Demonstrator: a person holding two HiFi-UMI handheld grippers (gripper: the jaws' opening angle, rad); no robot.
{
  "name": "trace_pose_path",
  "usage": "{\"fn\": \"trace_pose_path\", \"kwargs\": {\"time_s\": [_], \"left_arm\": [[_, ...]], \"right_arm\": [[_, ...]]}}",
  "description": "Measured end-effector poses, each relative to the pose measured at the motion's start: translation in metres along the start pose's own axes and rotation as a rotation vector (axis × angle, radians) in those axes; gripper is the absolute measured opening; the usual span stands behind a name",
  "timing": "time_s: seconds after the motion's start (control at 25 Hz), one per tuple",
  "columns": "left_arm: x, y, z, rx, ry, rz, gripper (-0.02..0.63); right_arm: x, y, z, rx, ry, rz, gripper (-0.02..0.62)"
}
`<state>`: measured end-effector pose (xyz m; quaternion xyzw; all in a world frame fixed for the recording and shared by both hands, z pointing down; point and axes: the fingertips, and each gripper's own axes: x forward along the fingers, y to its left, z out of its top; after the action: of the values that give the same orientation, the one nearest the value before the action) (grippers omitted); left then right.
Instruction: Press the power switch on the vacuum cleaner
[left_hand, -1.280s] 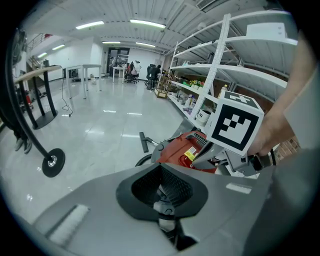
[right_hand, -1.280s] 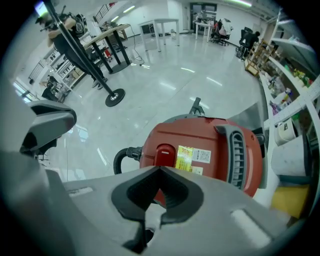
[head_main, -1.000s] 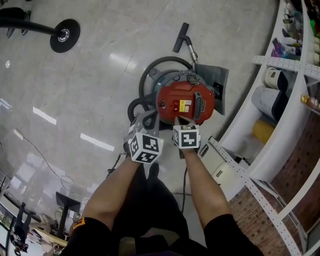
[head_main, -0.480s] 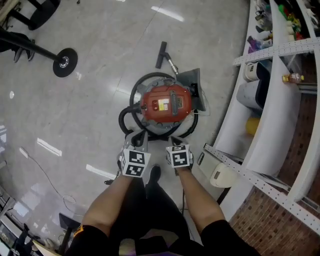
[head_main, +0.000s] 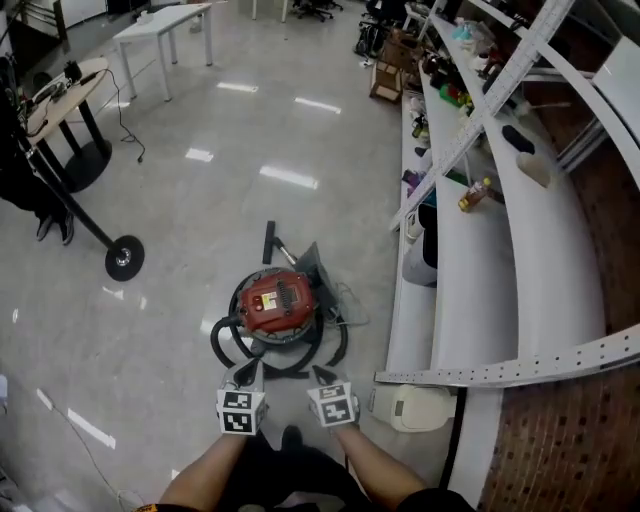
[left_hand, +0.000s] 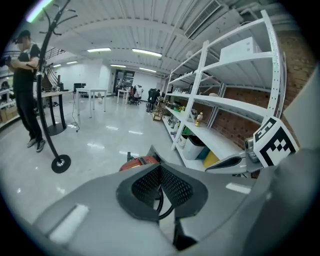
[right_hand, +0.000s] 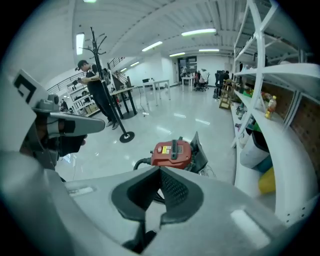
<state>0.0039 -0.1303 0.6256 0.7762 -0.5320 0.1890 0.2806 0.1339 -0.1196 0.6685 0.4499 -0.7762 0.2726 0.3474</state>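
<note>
Near the vacuum cleaner (head_main: 277, 300), left tool (head_main: 248, 376) and right tool (head_main: 322, 378) hang pressed together, empty.

The label (right_hand: 166, 149) on the vacuum cleaner (right_hand: 173, 158) is illegible

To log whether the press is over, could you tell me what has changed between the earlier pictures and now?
The left gripper and right gripper have drawn back and up from the vacuum cleaner, whose red top they were close to a second ago; the head camera rose as well. Nothing was taken hold of. The vacuum cleaner stays in its place on the floor by the shelves.
</note>
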Motion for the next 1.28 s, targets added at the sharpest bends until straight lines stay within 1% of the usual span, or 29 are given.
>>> {"fn": "trace_pose_path", "kwargs": {"time_s": [0.16, 0.28, 0.4, 0.6, 0.8, 1.04, 1.16, 1.28], "left_arm": [[-0.035, -0.036, -0.003, 0.008, -0.026, -0.017, 0.015], [-0.054, -0.059, -0.003, 0.020, -0.042, -0.033, 0.015], [-0.070, -0.078, 0.006, 0.038, -0.076, -0.053, 0.015], [-0.101, -0.100, 0.010, 0.062, -0.103, -0.090, 0.015], [-0.132, -0.104, 0.014, 0.062, -0.122, -0.102, 0.017], [-0.163, -0.104, 0.012, 0.113, -0.155, -0.140, 0.015], [-0.187, -0.096, 0.005, 0.115, -0.165, -0.160, 0.015], [-0.212, -0.083, -0.005, 0.121, -0.170, -0.179, 0.017]], "right_arm": [[-0.048, -0.001, -0.002, -0.033, -0.107, -0.010, -0.008], [-0.086, 0.008, 0.009, -0.047, -0.173, 0.004, -0.008], [-0.112, 0.010, 0.021, -0.080, -0.244, -0.003, -0.008], [-0.152, 0.031, 0.028, -0.100, -0.303, 0.012, -0.008], [-0.181, 0.054, 0.027, -0.092, -0.327, 0.025, -0.008], [-0.197, 0.079, 0.018, -0.081, -0.349, 0.012, -0.008], [-0.204, 0.102, 0.013, -0.074, -0.356, -0.001, -0.008], [-0.213, 0.128, 0.006, -0.040, -0.377, -0.017, -0.008]]}}
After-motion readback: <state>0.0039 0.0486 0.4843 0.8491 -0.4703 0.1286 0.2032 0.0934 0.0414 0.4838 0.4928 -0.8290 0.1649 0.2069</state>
